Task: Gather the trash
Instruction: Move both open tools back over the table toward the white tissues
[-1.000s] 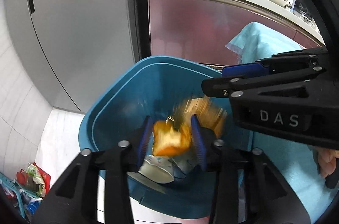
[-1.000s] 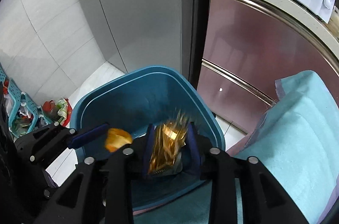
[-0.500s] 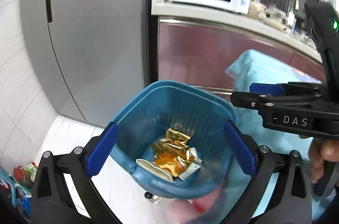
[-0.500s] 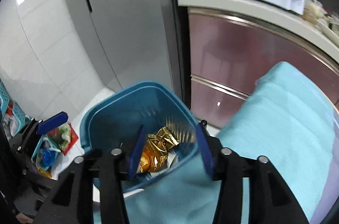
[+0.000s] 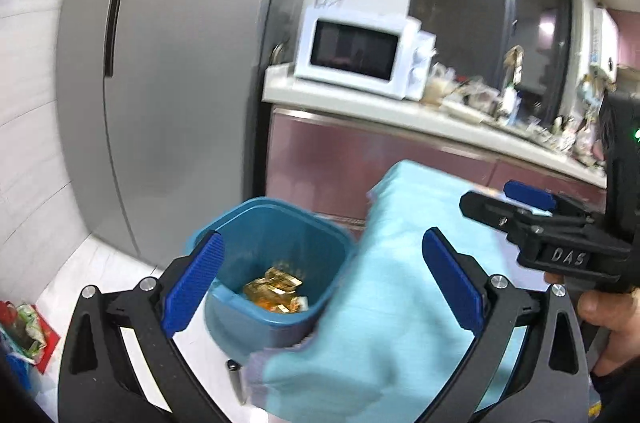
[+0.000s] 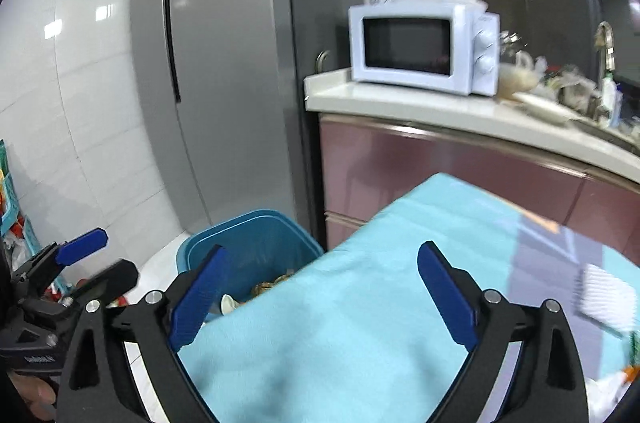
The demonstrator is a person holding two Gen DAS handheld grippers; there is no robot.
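Note:
A blue trash bin point(image 5: 240, 223) stands on the floor beside the table; it also shows in the right wrist view point(image 6: 240, 223). Gold and orange wrappers point(image 5: 276, 287) and a white cup lie in its bottom. My left gripper point(image 5: 320, 279) is open and empty, raised above and in front of the bin. My right gripper point(image 6: 324, 291) is open and empty above the table's light blue cloth point(image 6: 360, 323). The right gripper also shows at the right of the left wrist view point(image 5: 540, 219).
A grey fridge point(image 5: 160, 83) stands behind the bin. A white microwave point(image 6: 420, 47) sits on a cluttered counter above maroon cabinets. A white brush-like item point(image 6: 608, 295) lies on the cloth at the right. Colourful packets point(image 5: 24, 327) lie on the floor at the left.
Both grippers opened and dropped their wrappers into the bin, then pulled up and back from it. The bin now looks smaller and lower in both views.

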